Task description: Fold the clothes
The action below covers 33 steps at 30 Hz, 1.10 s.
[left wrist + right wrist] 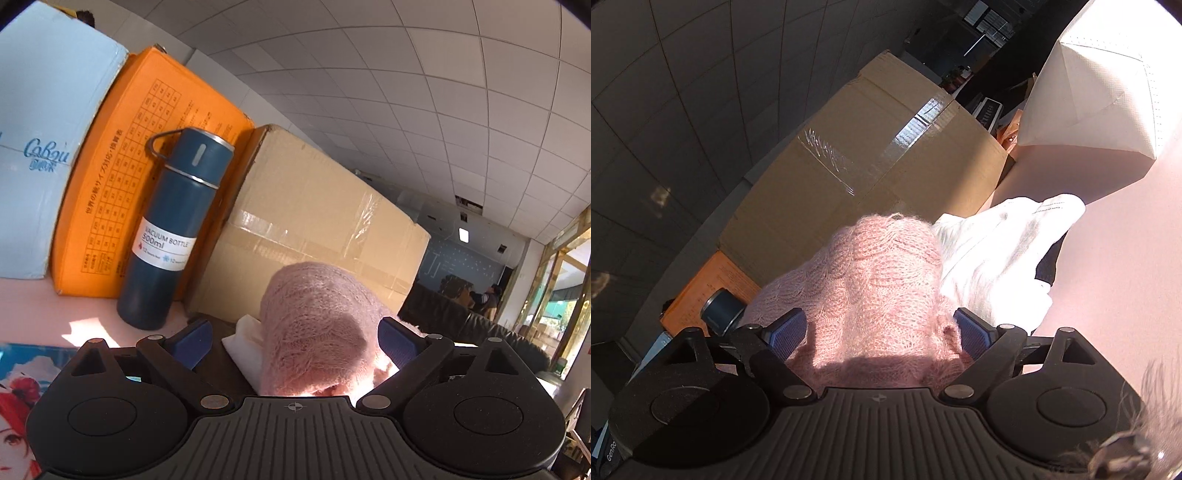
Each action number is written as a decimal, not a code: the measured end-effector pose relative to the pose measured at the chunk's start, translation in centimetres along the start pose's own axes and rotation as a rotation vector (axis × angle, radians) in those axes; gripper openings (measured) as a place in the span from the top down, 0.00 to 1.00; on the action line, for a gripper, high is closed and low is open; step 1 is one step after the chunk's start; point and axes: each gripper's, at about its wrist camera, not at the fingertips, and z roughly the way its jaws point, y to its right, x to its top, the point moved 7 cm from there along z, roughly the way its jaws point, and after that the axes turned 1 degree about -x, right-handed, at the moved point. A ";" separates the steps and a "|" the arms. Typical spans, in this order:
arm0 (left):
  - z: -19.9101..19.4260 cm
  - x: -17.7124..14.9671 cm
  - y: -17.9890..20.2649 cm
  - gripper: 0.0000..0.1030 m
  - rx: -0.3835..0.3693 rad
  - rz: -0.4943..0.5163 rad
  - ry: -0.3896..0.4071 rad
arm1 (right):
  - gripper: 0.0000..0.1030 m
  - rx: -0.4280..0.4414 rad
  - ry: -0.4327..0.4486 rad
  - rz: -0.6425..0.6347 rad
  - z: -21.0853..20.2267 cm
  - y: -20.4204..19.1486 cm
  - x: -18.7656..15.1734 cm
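Note:
A fuzzy pink knit sweater [314, 325] bulges up between the blue pads of my left gripper [295, 343], whose jaws stand wide apart on either side of it. The same pink sweater [879, 295] fills the space between the pads of my right gripper [879, 332], also spread wide. A white garment [993, 258] lies on the pink table right of the sweater; a bit of it shows under the sweater in the left wrist view [243, 339]. Whether the pads press the knit is hidden by the bulk.
A blue vacuum bottle [173, 229] stands before an orange box [147, 166], a pale blue box [40, 147] and a taped cardboard box [317, 229]. That cardboard box [868, 166] and a white bag [1100, 96] stand behind the clothes. A picture book [18, 398] lies at left.

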 end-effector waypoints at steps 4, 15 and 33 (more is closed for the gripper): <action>2.0 -1.2 0.0 0.64 -0.046 -0.034 -0.047 | 0.54 -0.018 -0.028 -0.020 0.1 0.0 -0.6; -6.5 1.3 0.1 0.73 -0.061 -0.003 0.031 | 0.68 0.264 0.022 -0.183 -2.6 -4.3 -1.5; -35.2 0.6 -2.3 0.73 0.259 0.152 0.050 | 0.68 0.501 -0.574 -0.097 -13.5 -15.6 -18.0</action>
